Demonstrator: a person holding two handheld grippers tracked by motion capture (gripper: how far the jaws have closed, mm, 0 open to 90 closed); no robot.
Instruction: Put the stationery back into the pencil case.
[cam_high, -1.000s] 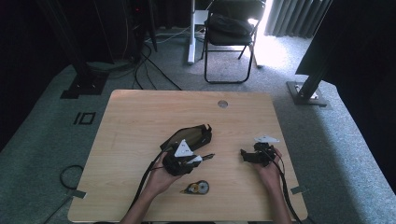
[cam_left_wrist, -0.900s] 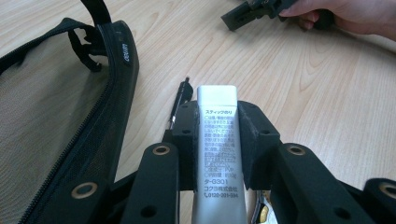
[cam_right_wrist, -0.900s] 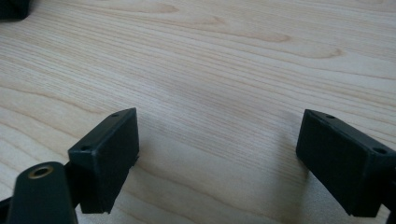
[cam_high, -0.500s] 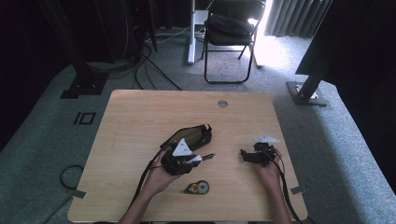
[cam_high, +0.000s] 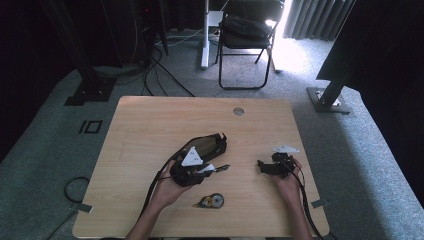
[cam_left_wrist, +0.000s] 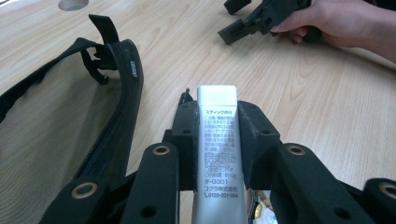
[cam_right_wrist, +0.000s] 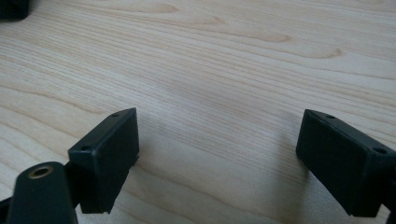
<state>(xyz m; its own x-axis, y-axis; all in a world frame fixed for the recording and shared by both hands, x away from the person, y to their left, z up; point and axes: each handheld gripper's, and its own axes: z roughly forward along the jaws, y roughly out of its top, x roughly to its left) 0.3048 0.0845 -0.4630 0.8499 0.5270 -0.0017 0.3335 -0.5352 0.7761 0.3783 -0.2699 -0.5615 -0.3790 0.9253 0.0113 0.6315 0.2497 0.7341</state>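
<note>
Glue stick clamped in L gripper, held beside pouch mouth – scene near static.

Nothing much changed vs earlier high views: L gripper (cam_high: 210, 167) sat at same spot by black mesh pouch (cam_high: 202, 147), jaws closed about as far onto silver glue stick (cam_left_wrist: 218, 140), pads pressed on both its sides, tube poking fwd past the tips. Pouch lay just L of tube in L gripper view, zip edge (cam_left_wrist: 128, 70) open & close by, tube not yet inside – judged as pause before insertion, so task not advanced. Pen-like item (cam_high: 222, 167) lay just beyond the tips on table (cam_high: 150, 125); tape dispenser (cam_high: 211, 201) untouched nearer the person. R gripper (cam_high: 263, 166) kept same place, well apart from pouch, jaws wide open w/ nothing between, only bare wood under them in R gripper view.
</note>
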